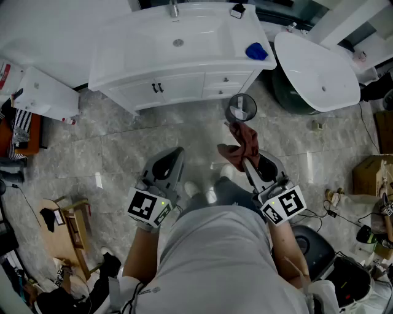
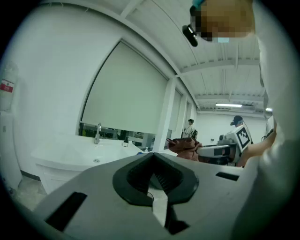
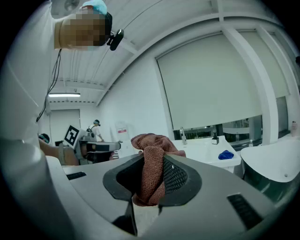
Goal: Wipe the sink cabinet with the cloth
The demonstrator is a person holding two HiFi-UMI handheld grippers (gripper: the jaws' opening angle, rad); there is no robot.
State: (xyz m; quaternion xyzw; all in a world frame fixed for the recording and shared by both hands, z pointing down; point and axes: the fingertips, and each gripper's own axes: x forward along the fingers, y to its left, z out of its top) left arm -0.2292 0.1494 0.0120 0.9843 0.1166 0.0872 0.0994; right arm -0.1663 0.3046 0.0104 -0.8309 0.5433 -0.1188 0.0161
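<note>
Grey tiled floor [image 1: 123, 141] | white sink cabinet [image 1: 178, 86] at 12 o'clock | left gripper [image 2: 152, 155] jaws together, empty | right gripper [image 3: 151, 158] clamps red-brown cloth [image 1: 244, 141] at 1 o'clock

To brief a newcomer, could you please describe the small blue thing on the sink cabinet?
Find the white sink cabinet and follow its top to the right, past the basin. The crumpled blue item lies near that front corner. It is the only blue thing there; the small dark object sits at the back.

Grey stone-tile floor [image 1: 123, 147]; white roller blind [image 3: 211, 79] over window; ceiling strip light [image 2: 228, 105] lit.
</note>
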